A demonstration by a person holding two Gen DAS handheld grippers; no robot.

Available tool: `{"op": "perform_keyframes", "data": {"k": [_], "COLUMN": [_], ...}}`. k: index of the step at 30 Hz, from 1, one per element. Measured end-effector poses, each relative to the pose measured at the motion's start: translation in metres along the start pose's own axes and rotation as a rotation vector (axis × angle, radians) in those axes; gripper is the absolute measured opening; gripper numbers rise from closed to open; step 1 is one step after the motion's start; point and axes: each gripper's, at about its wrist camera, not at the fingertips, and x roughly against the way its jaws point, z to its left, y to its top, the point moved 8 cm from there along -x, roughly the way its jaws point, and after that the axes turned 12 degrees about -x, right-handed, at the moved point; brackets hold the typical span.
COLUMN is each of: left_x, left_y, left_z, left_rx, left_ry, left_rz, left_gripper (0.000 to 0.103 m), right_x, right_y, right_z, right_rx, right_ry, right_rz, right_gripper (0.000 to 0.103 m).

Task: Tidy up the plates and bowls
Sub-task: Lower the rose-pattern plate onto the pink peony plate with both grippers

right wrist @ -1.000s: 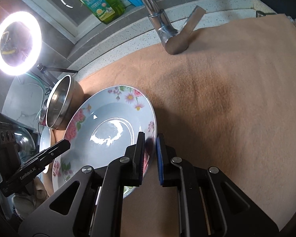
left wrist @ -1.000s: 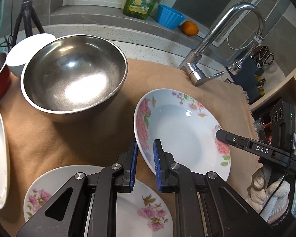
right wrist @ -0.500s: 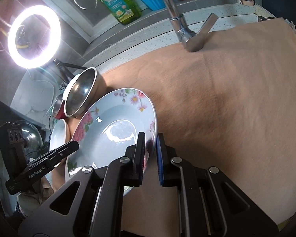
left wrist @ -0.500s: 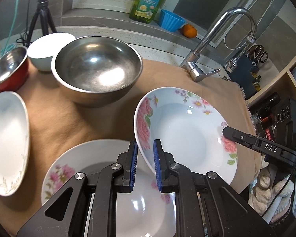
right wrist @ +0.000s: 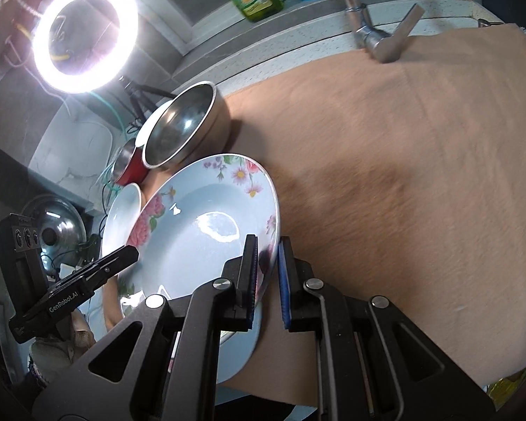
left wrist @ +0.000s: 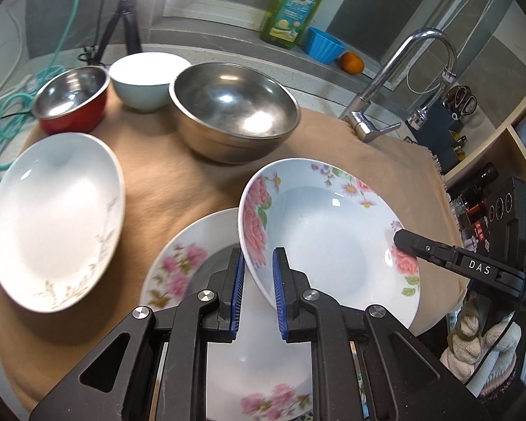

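Observation:
A deep floral plate (left wrist: 319,235) is held in the air by both grippers. My left gripper (left wrist: 257,270) is shut on its near-left rim. My right gripper (right wrist: 267,259) is shut on its opposite rim, and its fingers (left wrist: 417,244) show in the left wrist view. The same plate (right wrist: 200,231) fills the right wrist view. Below it lies a second floral plate (left wrist: 193,263) on the tan cloth. A plain white plate (left wrist: 52,217) lies at the left. A large steel bowl (left wrist: 233,108), a white bowl (left wrist: 145,79) and a red steel bowl (left wrist: 72,96) stand at the back.
A tap (left wrist: 396,80) rises at the back right. A soap bottle (left wrist: 294,3), a blue cup (left wrist: 324,47) and an orange (left wrist: 352,62) stand on the ledge. A ring light (right wrist: 84,31) shines at the left. Bare tan cloth (right wrist: 420,193) spreads right of the plate.
Both grippers have carried the floral plate back and to the left, so it now hangs partly over the second floral plate. The bowls and white plate look farther away.

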Motion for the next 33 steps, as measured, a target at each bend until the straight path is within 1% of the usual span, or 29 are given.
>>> {"op": "perform_keyframes", "data": {"k": [5, 13, 24, 33], "left_x": [0.010, 0.021, 0.022, 0.020], "left_y": [-0.011, -0.024, -0.037, -0.042], "left_z": [0.012, 0.021, 0.030, 0.031], "left_rx": [0.012, 0.017, 0.034, 0.039], "left_ry": [0.012, 0.015, 0.015, 0.015], "left_rz": [0.000, -0.001, 0.014, 0.025], "left_gripper": [0.014, 0.014, 0.014, 0.014], "right_x": [-0.005, -0.007, -0.014, -0.018], "right_y": [-0.013, -0.028, -0.042, -0.044], "right_z": [0.014, 0.024, 0.025, 0.024], "right_rx": [0.021, 0.041, 0.053, 0.057], "right_ry": [0.005, 0.000, -0.015, -0.024], "right_rz": [0.011, 0.020, 0.043, 0.054], "right_gripper": [0.011, 0.011, 0.011, 0.011]}}
